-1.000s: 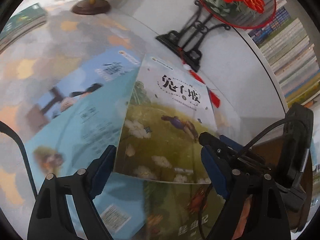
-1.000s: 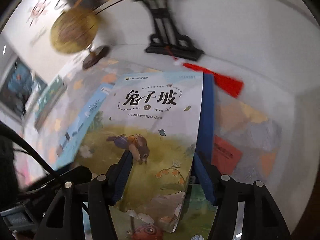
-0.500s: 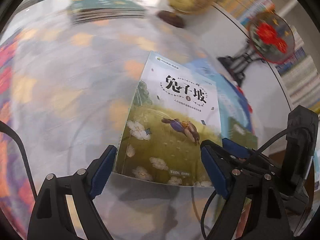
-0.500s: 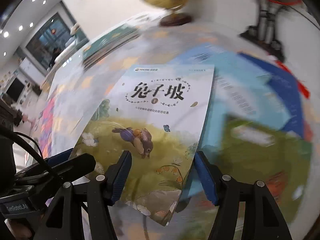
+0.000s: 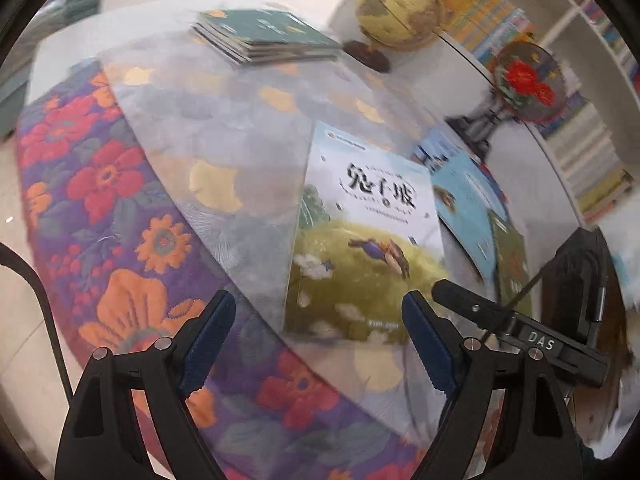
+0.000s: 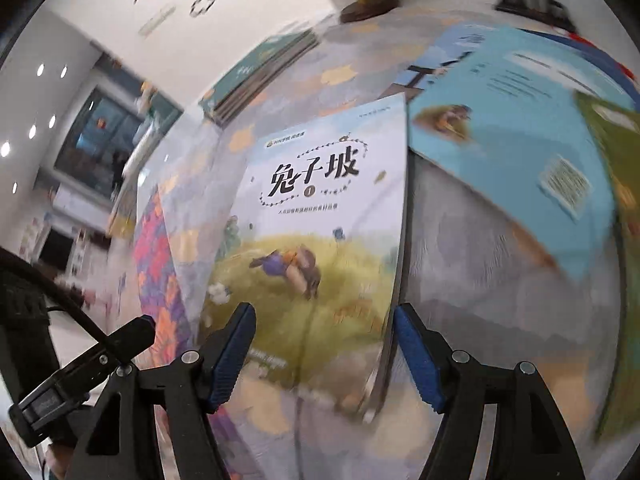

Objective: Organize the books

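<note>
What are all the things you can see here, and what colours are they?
Rabbit book: one, white and green cover, between the right gripper's jaws.
Book stack: one, dark green, far end of the table.
Loose books: a few, light blue and green, right of the rabbit book.
Globe: one, yellow, beside the stack.
Round fan: one, red flowers, on a black stand.
Tablecloth: one, purple with orange flowers.
Left gripper: black with blue pads, open.
Right gripper: same, jaws opening around the rabbit book.

Our left gripper (image 5: 316, 344): angled downward, jaws spread wide. Our right gripper (image 6: 326, 354): angled downward, jaws opening.
</note>
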{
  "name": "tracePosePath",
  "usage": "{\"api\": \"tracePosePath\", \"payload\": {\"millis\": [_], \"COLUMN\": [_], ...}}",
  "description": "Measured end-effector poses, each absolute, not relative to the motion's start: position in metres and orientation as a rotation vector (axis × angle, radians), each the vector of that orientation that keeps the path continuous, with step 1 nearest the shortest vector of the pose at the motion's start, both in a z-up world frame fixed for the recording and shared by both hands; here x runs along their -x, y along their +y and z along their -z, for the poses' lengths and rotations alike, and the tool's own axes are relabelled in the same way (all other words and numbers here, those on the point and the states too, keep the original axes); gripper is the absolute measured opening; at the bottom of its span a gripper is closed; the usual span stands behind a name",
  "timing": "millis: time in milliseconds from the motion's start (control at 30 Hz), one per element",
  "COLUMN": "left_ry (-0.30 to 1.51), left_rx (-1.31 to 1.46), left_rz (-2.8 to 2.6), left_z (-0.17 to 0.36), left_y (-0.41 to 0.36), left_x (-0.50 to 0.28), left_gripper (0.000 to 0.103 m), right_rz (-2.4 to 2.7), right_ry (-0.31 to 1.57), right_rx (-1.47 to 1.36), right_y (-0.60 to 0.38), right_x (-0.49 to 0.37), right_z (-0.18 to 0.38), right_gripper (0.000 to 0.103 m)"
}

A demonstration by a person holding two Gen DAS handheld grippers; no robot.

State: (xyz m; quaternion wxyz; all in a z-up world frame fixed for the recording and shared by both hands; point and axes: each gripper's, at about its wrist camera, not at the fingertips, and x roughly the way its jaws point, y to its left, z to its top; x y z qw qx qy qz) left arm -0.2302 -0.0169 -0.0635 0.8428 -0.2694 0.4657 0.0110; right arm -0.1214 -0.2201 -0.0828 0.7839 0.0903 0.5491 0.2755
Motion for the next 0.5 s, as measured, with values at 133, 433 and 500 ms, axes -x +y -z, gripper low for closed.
{"api": "tracePosePath", "payload": {"millis": [133, 433, 500], "left_ry": [1.047, 1.096, 1.099], "left_rx": [0.546, 0.554, 0.521], "left_rz": [0.057, 0.193, 0.2], "left_z": [0.074, 0.093, 0.094], "left_y": [-0.009, -0.004, -0.005], "left_x": [0.227, 0.216, 0.21], "left_gripper": [0.083, 0.047, 0.047], "right_rz": [-0.428, -0.237, -0.235], "right_ry": [1.172, 1.175, 1.168], "right_rx": [-0.27, -0.165, -0.149], "right_y": [-0.229, -0.206, -0.208], "right_x": [0.145, 0.151, 0.156], "right_z": [0.082, 0.088, 0.087], "right_gripper": [0.069, 0.039, 0.039]}}
